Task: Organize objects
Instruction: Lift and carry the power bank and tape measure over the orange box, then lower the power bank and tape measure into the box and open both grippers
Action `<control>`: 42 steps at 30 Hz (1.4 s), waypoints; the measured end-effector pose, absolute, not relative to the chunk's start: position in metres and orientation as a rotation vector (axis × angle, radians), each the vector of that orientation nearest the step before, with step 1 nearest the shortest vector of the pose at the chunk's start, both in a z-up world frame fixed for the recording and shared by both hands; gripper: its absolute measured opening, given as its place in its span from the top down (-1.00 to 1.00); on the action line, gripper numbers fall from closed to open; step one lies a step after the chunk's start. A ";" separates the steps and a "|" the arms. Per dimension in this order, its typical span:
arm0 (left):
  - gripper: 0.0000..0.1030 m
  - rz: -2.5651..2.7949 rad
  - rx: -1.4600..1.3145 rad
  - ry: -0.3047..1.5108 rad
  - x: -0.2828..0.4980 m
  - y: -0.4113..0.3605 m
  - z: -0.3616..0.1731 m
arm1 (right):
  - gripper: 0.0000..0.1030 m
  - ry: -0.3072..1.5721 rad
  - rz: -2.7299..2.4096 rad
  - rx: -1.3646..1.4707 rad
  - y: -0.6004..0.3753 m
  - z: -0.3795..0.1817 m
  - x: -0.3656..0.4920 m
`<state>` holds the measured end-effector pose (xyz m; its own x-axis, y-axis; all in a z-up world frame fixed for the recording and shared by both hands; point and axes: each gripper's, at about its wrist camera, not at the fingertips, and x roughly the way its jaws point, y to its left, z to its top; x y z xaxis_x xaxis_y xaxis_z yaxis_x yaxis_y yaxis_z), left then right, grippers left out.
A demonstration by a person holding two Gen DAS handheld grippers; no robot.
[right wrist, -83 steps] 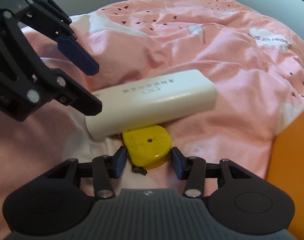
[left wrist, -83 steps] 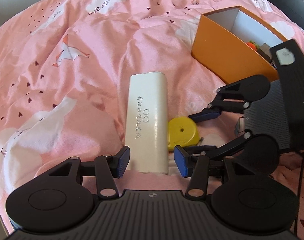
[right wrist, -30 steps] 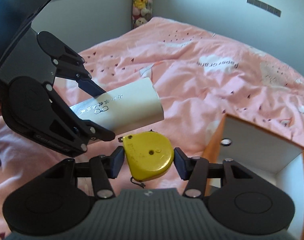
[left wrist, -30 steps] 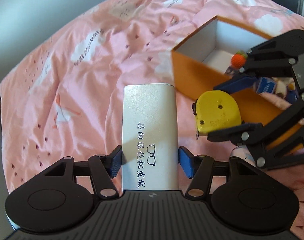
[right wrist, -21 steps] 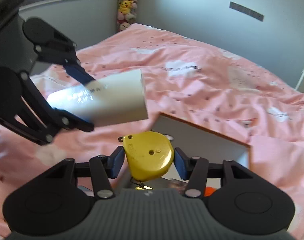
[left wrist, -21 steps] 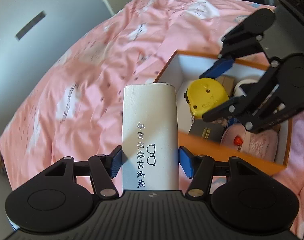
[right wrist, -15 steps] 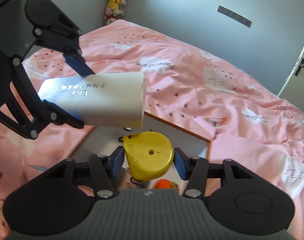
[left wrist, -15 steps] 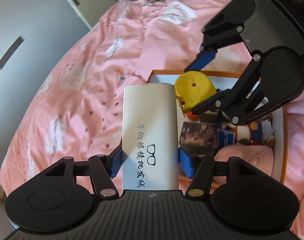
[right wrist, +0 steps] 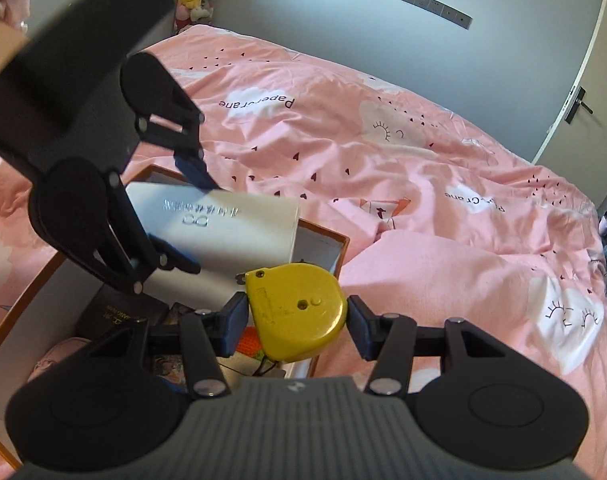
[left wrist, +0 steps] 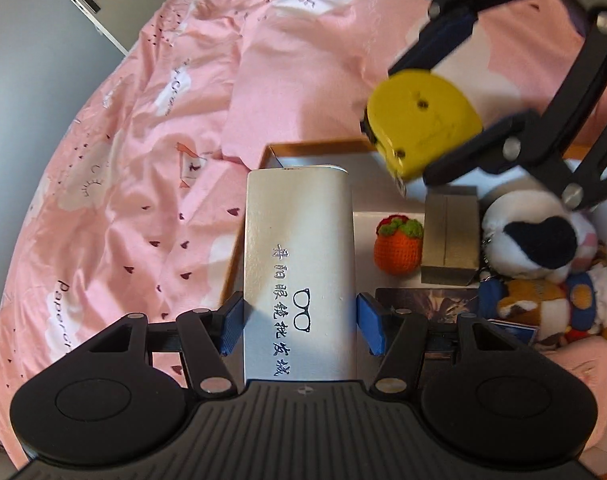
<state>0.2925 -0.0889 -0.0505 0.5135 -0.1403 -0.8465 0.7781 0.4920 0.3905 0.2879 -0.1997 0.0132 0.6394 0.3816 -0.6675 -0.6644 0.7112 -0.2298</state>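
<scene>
Left wrist view: the left tongs [left wrist: 299, 326] are clamped on the white glasses case [left wrist: 298, 256], which hangs over the near-left part of the orange box [left wrist: 315, 147] on the pink bed [left wrist: 135, 160]. To its right, inside the box, sit a crocheted orange [left wrist: 397, 246], a small carton [left wrist: 449, 236] and a plush toy [left wrist: 535, 240].

Right wrist view: the right tongs [right wrist: 297, 330] are clamped on the yellow tape measure [right wrist: 297, 312], poised above the box's near edge. I judge it best to lower each thing into a bare spot before letting go, keeping the two tongs apart.
</scene>
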 end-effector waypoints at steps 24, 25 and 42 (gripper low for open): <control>-0.35 -0.712 1.090 0.991 0.309 -0.091 -0.118 | -0.07 0.674 0.622 -0.479 -0.192 -0.007 0.303; -0.35 -0.707 1.096 0.990 0.309 -0.092 -0.119 | -0.07 0.673 0.622 -0.481 -0.193 -0.007 0.302; -0.45 -0.672 1.128 0.971 0.306 -0.091 -0.125 | -0.07 0.688 0.604 -0.476 -0.197 -0.008 0.303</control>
